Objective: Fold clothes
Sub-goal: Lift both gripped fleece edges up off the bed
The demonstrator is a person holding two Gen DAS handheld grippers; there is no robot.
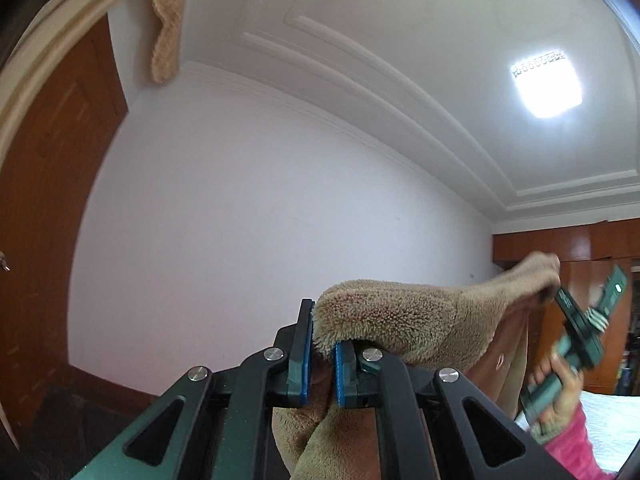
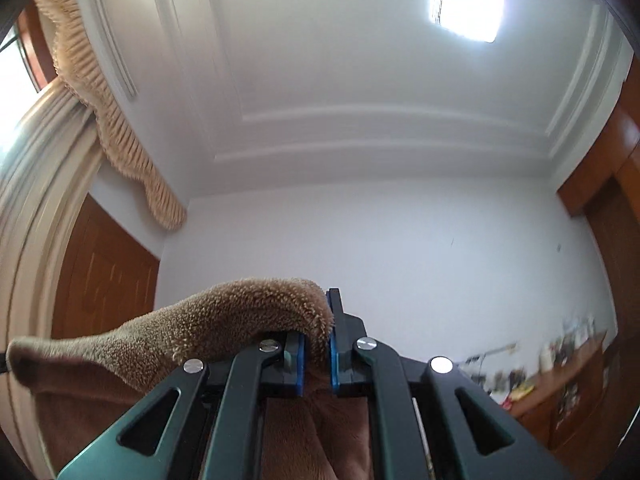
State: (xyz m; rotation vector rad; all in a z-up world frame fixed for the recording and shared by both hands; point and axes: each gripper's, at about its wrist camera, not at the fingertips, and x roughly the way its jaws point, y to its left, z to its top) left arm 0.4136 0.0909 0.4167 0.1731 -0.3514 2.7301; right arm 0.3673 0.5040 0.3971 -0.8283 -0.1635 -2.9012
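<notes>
A tan fleece garment (image 1: pixel 384 316) is held up in the air, stretched between both grippers, with its smooth brown inner side hanging below. In the left wrist view my left gripper (image 1: pixel 320 344) is shut on one fluffy edge of it. To the right, a hand (image 1: pixel 560 392) in a pink sleeve holds my right gripper (image 1: pixel 554 298), which pinches the far corner. In the right wrist view the right gripper (image 2: pixel 318 344) is shut on the garment (image 2: pixel 220 320); the cloth runs off to the left and hangs down under the fingers. Both views tilt up towards the wall and ceiling.
A beige curtain valance (image 1: pixel 166 20) hangs by a wooden door (image 1: pixel 52 200). A wooden wardrobe (image 1: pixel 560 244) and a white bed (image 1: pixel 612 420) lie to the right. A cluttered wooden desk (image 2: pixel 560 376) stands at the right of the right wrist view.
</notes>
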